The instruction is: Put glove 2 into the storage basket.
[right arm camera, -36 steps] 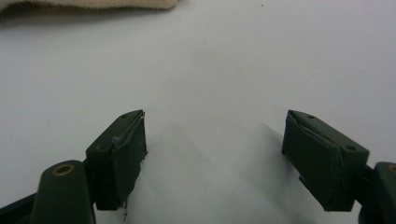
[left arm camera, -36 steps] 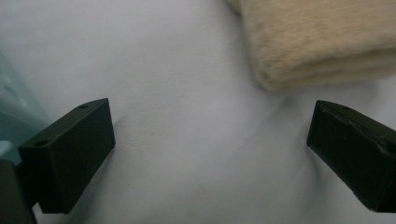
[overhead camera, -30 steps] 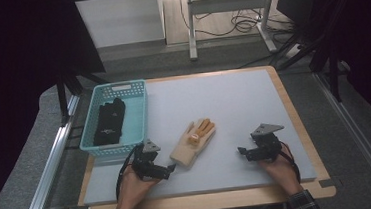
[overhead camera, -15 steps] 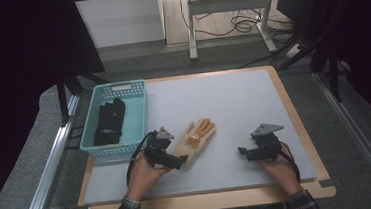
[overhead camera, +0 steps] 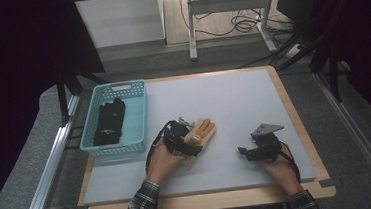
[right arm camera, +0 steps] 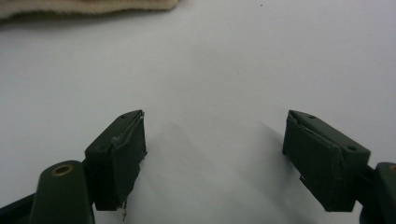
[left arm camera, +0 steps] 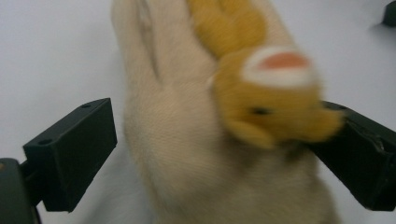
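Observation:
A beige glove [overhead camera: 204,130] with orange fingers lies near the middle of the grey mat [overhead camera: 233,95]. My left gripper [overhead camera: 190,145] sits over its cuff end. In the left gripper view the glove [left arm camera: 187,154] lies between the two black jaws, which stand wide apart on either side of it; the right jaw touches an orange part, so the left gripper [left arm camera: 219,133] is open. My right gripper [overhead camera: 245,153] rests to the right of the glove, apart from it. In its own view the right gripper [right arm camera: 215,135] is open over bare mat, with the glove's edge [right arm camera: 84,7] at top left.
A light blue basket [overhead camera: 141,119] stands at the mat's left edge with a black glove [overhead camera: 108,121] inside. The mat lies on a wooden board [overhead camera: 295,121]. Metal rails run along both sides of the table.
My left gripper has moved right and forward, from beside the glove's cuff to over it, with its jaws now around the glove. The right gripper has stayed put.

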`<state>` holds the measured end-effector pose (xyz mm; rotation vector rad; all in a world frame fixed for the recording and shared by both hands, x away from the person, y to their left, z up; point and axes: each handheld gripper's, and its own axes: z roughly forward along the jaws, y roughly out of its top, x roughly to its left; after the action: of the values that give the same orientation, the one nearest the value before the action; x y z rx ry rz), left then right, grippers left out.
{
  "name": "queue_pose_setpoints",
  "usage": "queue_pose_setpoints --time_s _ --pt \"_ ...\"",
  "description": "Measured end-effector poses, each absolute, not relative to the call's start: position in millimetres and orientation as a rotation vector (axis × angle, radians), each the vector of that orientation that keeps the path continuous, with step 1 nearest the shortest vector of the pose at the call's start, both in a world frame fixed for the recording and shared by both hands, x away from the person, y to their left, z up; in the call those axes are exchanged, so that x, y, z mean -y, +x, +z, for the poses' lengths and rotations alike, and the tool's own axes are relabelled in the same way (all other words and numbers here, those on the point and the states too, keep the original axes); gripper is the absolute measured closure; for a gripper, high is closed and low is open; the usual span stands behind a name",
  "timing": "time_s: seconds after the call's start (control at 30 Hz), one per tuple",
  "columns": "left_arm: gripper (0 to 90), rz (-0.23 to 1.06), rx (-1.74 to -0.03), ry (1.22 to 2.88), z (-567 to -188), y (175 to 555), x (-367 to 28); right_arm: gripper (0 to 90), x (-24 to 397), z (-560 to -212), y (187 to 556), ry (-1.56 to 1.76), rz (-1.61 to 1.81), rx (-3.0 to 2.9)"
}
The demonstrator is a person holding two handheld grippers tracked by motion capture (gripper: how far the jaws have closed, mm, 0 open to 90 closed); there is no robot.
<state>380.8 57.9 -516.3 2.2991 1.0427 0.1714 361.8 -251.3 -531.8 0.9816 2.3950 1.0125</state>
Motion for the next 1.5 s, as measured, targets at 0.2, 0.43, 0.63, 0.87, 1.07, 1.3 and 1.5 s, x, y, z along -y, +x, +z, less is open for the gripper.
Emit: queue_pose_setpoints --time_s 0.2,0.43,0.63,0.87,1.07,1.3,1.5 --pt "2.7 0.248 -1.015 2.389 -527 372 -40 21.0 251 -532 362 0.981 1.013 -2.395" --pt "21.6 0.254 -1.011 2.385 -521 369 -44 21.0 251 -532 362 0.981 1.012 -2.395" --pt "47.2 0.243 -1.016 2.385 -517 371 -49 21.0 251 -532 362 0.980 1.011 -2.395" --pt "61.1 0.197 -1.015 2.350 -513 370 -55 21.0 251 -532 362 0.980 1.011 -2.395" --pt "64.3 0.205 -1.026 2.300 -502 372 -64 21.0 251 -532 362 0.982 1.012 -2.395" --pt "64.8 0.226 -1.047 2.264 -480 376 -80 21.0 251 -532 362 0.980 1.010 -2.395" --pt "65.1 0.263 -1.085 2.227 -453 382 -100 21.0 251 -532 362 0.985 1.012 -2.396"
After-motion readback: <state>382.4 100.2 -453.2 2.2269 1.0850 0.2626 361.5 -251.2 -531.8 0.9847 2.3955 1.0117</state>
